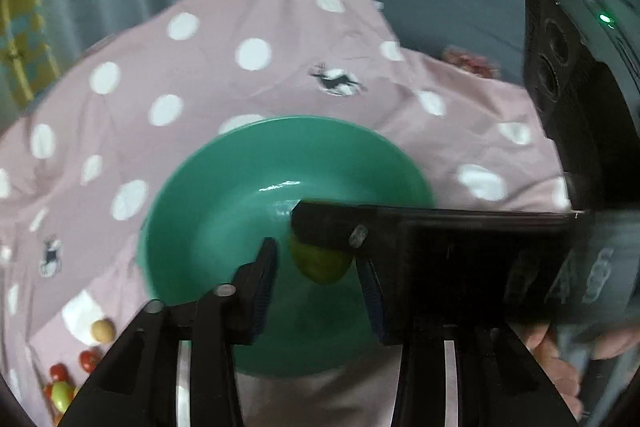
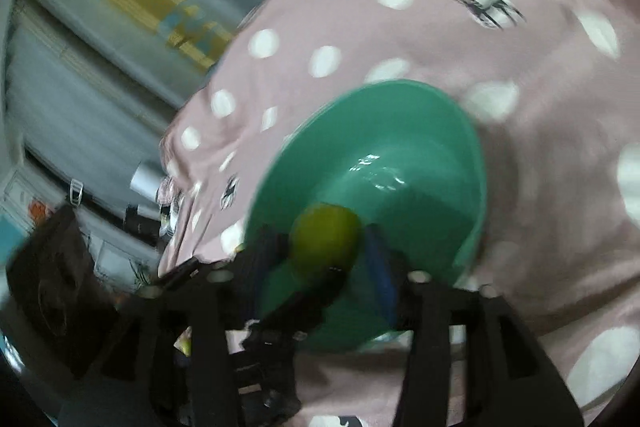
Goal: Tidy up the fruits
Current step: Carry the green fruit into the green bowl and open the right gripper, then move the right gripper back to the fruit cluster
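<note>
Fingers first: right gripper (image 2: 326, 255) spread, green fruit (image 2: 325, 247) loose between, over the bowl (image 2: 460, 115) for dropping. Left gripper (image 1: 316, 279) narrow, empty, beside. More fruit (image 1: 90, 359) far left on cloth (image 1: 200, 75).

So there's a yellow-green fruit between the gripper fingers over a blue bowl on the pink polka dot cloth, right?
Not quite: the bowl is green, not blue, as the right wrist view shows. The rest holds: a yellow-green fruit sits between the gripper fingers over that bowl on the pink polka dot cloth.
</note>
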### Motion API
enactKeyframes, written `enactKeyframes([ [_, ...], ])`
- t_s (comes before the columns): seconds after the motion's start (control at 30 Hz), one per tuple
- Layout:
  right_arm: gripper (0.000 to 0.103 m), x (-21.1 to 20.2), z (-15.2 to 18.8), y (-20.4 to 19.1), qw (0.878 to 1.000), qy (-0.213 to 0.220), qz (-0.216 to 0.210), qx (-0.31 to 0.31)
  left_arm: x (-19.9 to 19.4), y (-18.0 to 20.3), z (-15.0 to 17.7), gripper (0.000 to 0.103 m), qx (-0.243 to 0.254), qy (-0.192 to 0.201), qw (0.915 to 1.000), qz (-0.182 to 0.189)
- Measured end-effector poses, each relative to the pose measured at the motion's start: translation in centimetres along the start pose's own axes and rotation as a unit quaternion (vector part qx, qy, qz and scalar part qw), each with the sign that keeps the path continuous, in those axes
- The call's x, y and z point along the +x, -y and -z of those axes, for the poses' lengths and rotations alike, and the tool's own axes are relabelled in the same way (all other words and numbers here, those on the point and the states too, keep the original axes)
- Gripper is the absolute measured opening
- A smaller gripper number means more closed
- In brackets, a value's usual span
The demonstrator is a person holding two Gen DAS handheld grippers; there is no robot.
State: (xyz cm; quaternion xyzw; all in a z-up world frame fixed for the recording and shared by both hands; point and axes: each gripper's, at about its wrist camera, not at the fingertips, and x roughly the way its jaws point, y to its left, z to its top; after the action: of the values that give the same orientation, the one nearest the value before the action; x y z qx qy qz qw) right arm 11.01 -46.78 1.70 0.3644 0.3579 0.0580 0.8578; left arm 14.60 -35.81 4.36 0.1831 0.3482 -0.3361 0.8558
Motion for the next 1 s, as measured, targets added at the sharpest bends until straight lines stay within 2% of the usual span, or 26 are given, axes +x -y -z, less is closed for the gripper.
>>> enactKeyframes([
  [0.03, 0.082, -0.4, -0.2, 0.2, 1.0, 0.012, -0.022, 0.011, -0.1, -0.3, 0.4, 0.043, -0.006, 0.006, 0.9999, -0.009],
  [0.07, 0.089, -0.9, -0.3, 0.2, 0.999, 0.02, -0.048, 0.016, -0.5, -0.5, 0.9, 0.047, -0.013, 0.009, 0.9999, -0.003],
  [0.13, 0.103, -1.7, -0.2, 0.0, 0.997, 0.035, -0.07, 0.025, -1.3, -1.8, 1.6, 0.077, -0.033, 0.015, 0.9994, 0.001],
  [0.23, 0.103, -2.0, 0.3, -0.3, 0.995, 0.051, -0.079, 0.028, -4.2, -4.0, 3.6, 0.095, -0.054, 0.046, 0.9969, -0.033],
  [0.37, 0.103, -0.8, 0.9, -1.2, 0.995, 0.019, -0.092, 0.025, -8.1, -8.2, 7.9, 0.1, -0.079, 0.055, 0.9931, -0.066],
  [0.43, 0.103, 0.1, 2.0, -3.2, 0.996, -0.002, -0.089, -0.003, -9.9, -10.7, 10.7, 0.101, -0.111, 0.048, 0.9902, -0.07],
  [0.5, 0.103, 0.9, 2.7, -5.1, 0.996, -0.015, -0.082, -0.035, -11.1, -13.5, 14.3, 0.102, -0.16, 0.028, 0.9837, -0.077],
  [0.57, 0.103, 2.8, 4.0, -8.1, 0.993, -0.038, -0.08, -0.073, -12.3, -15.3, 17.6, 0.102, -0.198, 0.031, 0.9753, -0.092],
  [0.63, 0.103, 4.2, 5.3, -9.8, 0.989, -0.058, -0.095, -0.092, -12.9, -16.9, 20.4, 0.102, -0.234, 0.039, 0.9662, -0.102],
  [0.7, 0.103, 6.3, 6.7, -12.0, 0.984, -0.086, -0.117, -0.105, -12.5, -17.9, 22.4, 0.102, -0.258, 0.014, 0.9569, -0.132],
  [0.73, 0.103, 7.4, 7.4, -12.9, 0.981, -0.099, -0.127, -0.109, -12.4, -17.7, 22.8, 0.102, -0.254, 0.006, 0.9568, -0.142],
  [0.83, 0.103, 10.6, 9.7, -15.2, 0.972, -0.146, -0.139, -0.125, -12.2, -17.5, 23.7, 0.102, -0.218, 0.013, 0.9634, -0.156],
  [0.93, 0.103, 13.9, 12.5, -17.4, 0.96, -0.198, -0.135, -0.143, -11.4, -17.6, 24.5, 0.102, -0.196, -0.005, 0.9717, -0.132],
  [1.0, 0.103, 16.1, 14.1, -18.5, 0.954, -0.232, -0.123, -0.144, -11.1, -17.6, 24.6, 0.102, -0.199, -0.016, 0.9709, -0.133],
])
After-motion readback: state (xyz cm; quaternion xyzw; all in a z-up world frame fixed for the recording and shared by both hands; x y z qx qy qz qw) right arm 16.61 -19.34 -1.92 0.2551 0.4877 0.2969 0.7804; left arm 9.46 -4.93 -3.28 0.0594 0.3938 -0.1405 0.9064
